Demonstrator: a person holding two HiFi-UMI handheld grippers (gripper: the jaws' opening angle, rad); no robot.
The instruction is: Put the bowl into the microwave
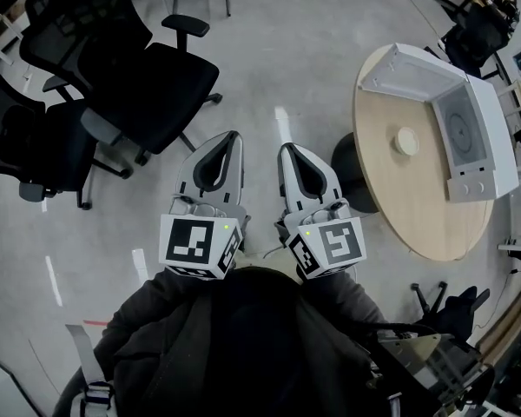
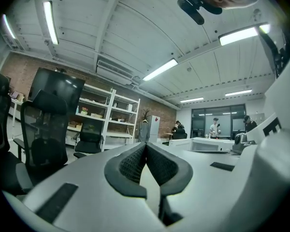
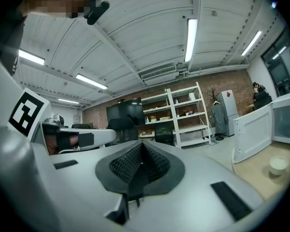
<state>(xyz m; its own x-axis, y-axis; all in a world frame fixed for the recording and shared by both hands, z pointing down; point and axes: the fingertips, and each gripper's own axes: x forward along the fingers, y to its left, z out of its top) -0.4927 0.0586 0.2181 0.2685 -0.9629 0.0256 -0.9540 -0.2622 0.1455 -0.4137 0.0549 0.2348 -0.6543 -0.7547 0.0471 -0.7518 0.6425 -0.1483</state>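
Observation:
A small white bowl (image 1: 405,140) sits on the round wooden table (image 1: 391,189) at the right of the head view, just left of the white microwave (image 1: 469,137), whose door (image 1: 408,72) hangs open. The right gripper view shows the bowl (image 3: 279,165) at its far right edge, below the open microwave door (image 3: 253,132). My left gripper (image 1: 234,137) and right gripper (image 1: 284,150) are held side by side over the floor, left of the table, both shut and empty. In their own views the left gripper (image 2: 145,145) and right gripper (image 3: 141,145) have their pads pressed together.
Black office chairs (image 1: 148,68) stand on the grey floor (image 1: 286,50) at the upper left. The table's dark pedestal (image 1: 352,168) is beside my right gripper. White shelving (image 3: 188,115) and a brick wall lie ahead. People stand far off by glass doors (image 2: 215,127). Another stand (image 1: 443,302) sits at the lower right.

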